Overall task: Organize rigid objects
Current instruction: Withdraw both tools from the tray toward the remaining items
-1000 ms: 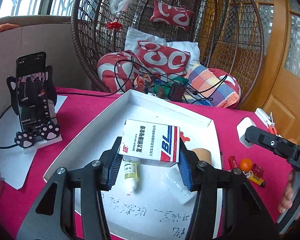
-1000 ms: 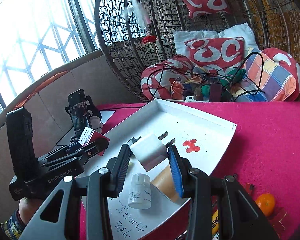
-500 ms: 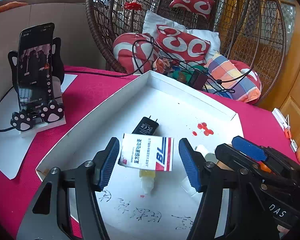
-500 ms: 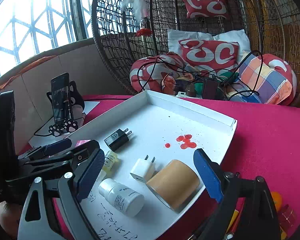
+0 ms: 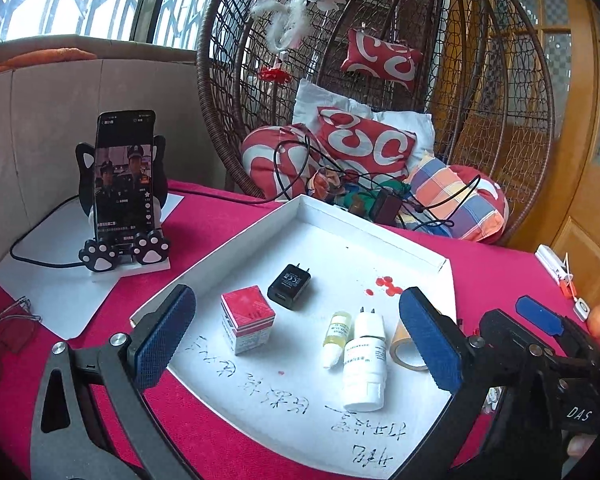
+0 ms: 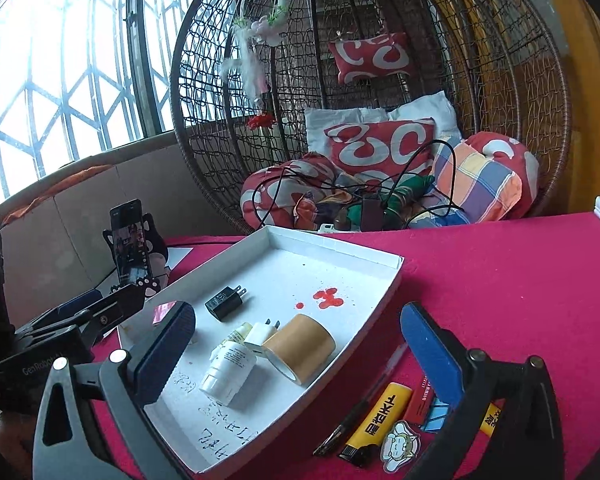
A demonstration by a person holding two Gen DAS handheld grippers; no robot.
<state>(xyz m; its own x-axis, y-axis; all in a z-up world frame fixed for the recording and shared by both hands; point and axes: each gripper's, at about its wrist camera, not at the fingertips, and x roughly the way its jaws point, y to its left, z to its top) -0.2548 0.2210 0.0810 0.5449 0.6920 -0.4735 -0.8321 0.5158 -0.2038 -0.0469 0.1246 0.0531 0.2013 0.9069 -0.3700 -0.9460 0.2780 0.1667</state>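
A white tray point(image 5: 380, 240) point(image 6: 340, 248) on the red tablecloth holds a red-topped medicine box point(image 5: 247, 318), a black charger point(image 5: 289, 286) point(image 6: 225, 303), a small dropper bottle point(image 5: 335, 338), a white charger point(image 5: 369, 322) point(image 6: 260, 333), a white pill bottle point(image 5: 363, 372) point(image 6: 228, 370) and a roll of tan tape point(image 5: 404, 350) point(image 6: 300, 350). My left gripper point(image 5: 296, 340) hangs open above the tray's near end, holding nothing. Over the tray's right edge, my right gripper point(image 6: 296, 344) is open and empty.
A phone on a cat-paw stand point(image 5: 124, 192) stands left of the tray, with glasses point(image 5: 8, 328) nearer. A pen point(image 6: 356, 412), yellow lighter point(image 6: 380, 420), sticker point(image 6: 398, 446) and clips point(image 6: 434, 414) lie right of the tray. A wicker chair with cushions point(image 5: 364, 148) stands behind.
My left gripper has opened and let go of the medicine box, which now stands in the tray. My right gripper released the white charger earlier and has drawn back. Both pulled away from the tray.
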